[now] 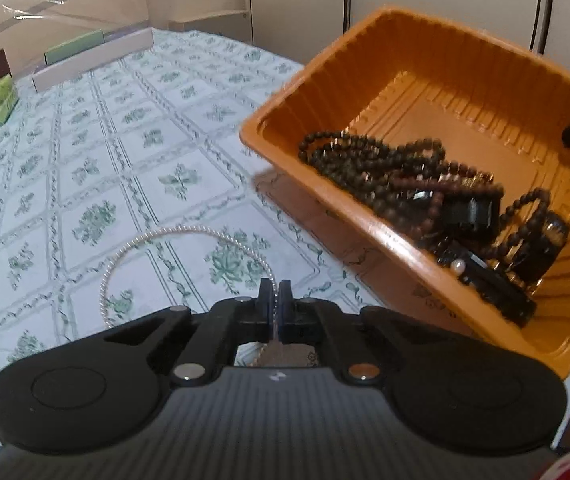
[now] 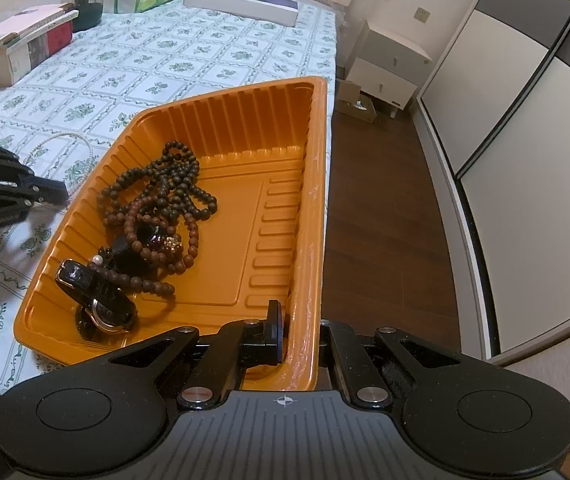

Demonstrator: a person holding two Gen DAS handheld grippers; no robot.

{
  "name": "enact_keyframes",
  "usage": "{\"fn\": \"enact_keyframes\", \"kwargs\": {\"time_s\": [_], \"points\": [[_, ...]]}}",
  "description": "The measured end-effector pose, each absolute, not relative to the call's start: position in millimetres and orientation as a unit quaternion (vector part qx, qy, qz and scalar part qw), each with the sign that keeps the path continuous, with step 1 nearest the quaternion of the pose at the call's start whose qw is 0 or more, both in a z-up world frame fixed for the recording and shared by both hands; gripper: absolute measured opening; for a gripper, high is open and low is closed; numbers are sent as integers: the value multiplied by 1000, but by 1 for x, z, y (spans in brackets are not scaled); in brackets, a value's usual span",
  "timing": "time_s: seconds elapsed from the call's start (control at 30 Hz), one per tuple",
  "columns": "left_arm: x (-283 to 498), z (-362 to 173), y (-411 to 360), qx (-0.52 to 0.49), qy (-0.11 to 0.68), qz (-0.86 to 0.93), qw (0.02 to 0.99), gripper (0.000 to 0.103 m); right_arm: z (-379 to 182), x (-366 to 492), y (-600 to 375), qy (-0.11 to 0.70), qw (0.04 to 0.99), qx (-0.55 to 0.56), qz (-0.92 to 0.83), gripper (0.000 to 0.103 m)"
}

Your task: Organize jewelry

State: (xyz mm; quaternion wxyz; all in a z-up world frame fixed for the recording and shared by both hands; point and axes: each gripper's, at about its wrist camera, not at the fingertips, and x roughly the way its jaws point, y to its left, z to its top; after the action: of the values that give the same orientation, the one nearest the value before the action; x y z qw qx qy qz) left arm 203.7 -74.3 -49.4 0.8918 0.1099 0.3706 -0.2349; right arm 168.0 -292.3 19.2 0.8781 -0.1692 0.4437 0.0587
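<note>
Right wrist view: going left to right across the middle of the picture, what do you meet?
Left gripper → pearl necklace → dark bead strands → bare orange tray floor → tray's right rim → wooden floor → wardrobe doors.

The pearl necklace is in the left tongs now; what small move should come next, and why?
Probably lift the left tongs, shut on the pearl necklace, and carry it over the tray. The rest of the strand lies on the tablecloth, while the right tongs hold the tray tilted with the dark beads inside.
</note>
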Motion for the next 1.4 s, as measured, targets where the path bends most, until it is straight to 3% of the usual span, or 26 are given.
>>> {"fn": "enact_keyframes", "kwargs": {"time_s": [0.5,0.83,1.07,1.4], "points": [[210,88,-51,36,271,-272,923,1,21,167,-290,440,880,-171,59,4],[199,161,-80,15,203,-329,922,1,22,167,-290,440,879,-171,59,4],[201,166,-117,11,201,-362,910,1,23,166,-291,441,880,-169,61,4],[209,120,-156,19,254,-377,891,1,21,166,-295,442,881,-159,62,4]]}}
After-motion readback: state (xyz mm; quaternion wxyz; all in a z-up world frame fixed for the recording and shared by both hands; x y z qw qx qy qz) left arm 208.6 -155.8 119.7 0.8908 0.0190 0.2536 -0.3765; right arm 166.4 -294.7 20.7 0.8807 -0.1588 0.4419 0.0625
